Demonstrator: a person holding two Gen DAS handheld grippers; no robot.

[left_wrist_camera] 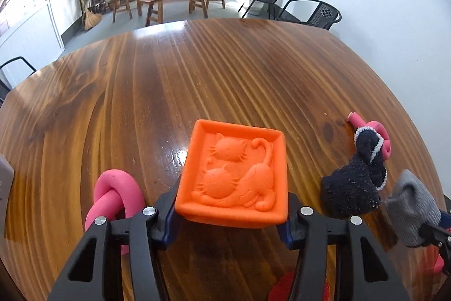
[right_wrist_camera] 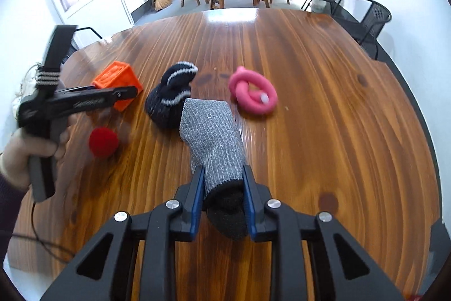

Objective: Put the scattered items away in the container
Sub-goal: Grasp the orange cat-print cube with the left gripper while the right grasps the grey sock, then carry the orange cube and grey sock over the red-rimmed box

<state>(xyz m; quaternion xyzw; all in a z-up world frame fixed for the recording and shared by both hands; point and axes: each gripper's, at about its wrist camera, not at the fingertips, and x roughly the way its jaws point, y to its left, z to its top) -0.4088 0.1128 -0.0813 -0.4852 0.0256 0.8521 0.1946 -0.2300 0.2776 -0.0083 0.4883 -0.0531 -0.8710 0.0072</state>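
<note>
Both my grippers hold something.
My right gripper (right_wrist_camera: pixel 222 199) clamps the grey sock (right_wrist_camera: pixel 212 131); my left gripper (left_wrist_camera: pixel 231 212) pinches the orange tray (left_wrist_camera: pixel 234 174), left of the sock.

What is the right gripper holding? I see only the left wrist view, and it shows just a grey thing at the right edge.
Observer: The right gripper is shut on a grey sock, near its dark toe end.
Operator: And the red thing low behind my gripper?
Observer: A red pom-pom. It lies loose on the table, close to the gloved left hand.
</note>
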